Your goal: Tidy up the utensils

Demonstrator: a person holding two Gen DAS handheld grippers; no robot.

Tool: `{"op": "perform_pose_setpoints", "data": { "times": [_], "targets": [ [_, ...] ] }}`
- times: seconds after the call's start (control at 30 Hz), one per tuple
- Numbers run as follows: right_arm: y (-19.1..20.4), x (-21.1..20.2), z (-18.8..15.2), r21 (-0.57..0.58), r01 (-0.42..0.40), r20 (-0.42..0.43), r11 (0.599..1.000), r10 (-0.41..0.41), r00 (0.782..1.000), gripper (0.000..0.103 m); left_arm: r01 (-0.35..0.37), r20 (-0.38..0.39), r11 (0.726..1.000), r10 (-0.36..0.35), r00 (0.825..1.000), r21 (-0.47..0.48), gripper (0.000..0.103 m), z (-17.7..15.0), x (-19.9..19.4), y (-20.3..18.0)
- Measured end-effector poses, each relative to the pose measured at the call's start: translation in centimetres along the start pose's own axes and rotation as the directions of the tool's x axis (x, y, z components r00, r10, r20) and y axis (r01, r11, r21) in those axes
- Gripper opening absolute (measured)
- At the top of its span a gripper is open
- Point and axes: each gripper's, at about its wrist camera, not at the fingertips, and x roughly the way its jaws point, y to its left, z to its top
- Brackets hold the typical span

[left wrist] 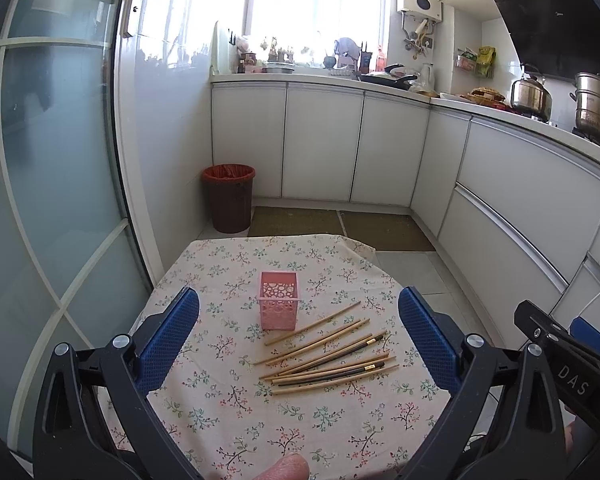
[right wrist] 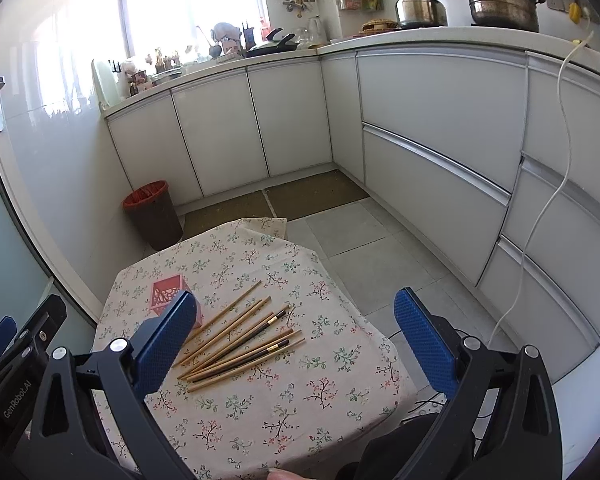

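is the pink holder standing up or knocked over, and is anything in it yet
Upright and empty. The pink holder stands on its base, open top upward, nothing inside. All the chopsticks lie loose on the tablecloth beside it.

In the right wrist view, the right claw's blue finger (right wrist: 166, 344) hides part of the pink perforated square holder (right wrist: 165, 294) and the wooden chopsticks' (right wrist: 236, 344) near ends.
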Motion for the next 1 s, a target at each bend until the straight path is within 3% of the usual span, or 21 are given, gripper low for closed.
{"op": "perform_pose_setpoints", "data": {
  "times": [1.0],
  "targets": [
    [0.24, 0.44, -0.45, -0.002, 0.003, -0.013, 1.000, -0.003, 1.000, 0.096, -0.006, -0.015, 1.000, 0.006, 1.000, -0.010, 0.096, -0.23, 0.26, 0.01]
  ]
}}
